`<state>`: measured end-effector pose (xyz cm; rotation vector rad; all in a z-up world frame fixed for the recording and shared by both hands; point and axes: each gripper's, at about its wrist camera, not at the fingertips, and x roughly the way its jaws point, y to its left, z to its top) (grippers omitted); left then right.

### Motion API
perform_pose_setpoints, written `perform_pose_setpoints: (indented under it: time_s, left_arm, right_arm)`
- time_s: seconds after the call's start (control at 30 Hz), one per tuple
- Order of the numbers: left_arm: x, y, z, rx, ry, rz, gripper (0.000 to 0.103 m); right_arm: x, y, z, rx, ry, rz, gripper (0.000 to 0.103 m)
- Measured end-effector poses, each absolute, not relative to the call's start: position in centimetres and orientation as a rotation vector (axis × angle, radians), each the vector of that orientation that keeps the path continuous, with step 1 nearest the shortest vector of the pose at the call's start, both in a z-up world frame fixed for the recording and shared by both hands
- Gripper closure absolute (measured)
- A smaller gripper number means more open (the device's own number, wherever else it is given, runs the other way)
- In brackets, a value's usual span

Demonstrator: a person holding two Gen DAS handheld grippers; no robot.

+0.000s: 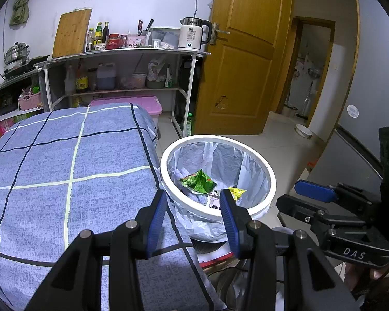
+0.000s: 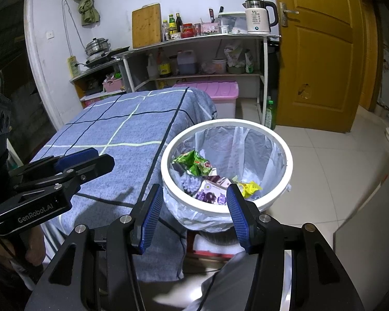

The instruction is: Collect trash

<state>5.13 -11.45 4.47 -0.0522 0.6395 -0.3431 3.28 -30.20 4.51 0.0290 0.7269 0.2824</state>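
Two empty hand-held grippers poised over a lined bin

Nearest, the left hand-held gripper [image 1: 193, 202] and the right hand-held gripper [image 2: 195, 198] both stand spread, blue pads apart with nothing between them, just short of the white trash bin [image 2: 285, 178]. Inside the bin lie a green wrapper [image 2: 192, 164], a purple carton [image 2: 211, 194] and a yellow wrapper [image 2: 250, 188]. Left of the bin sits the blue checked bed [image 2: 122, 140]; beyond the bin, a shelf [image 2: 194, 40] with a white kettle [image 2: 258, 18].
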Motion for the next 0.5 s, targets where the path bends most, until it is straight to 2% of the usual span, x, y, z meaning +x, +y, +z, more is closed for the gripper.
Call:
perform_pose_setpoints:
  time_s: [0.5]
  left_arm:
    - [5.12,-11.57,4.20,-0.051,0.645,-0.352,0.058]
  right_arm:
    - [3.35,-30.13,4.52,0.029,0.730,0.284,0.051]
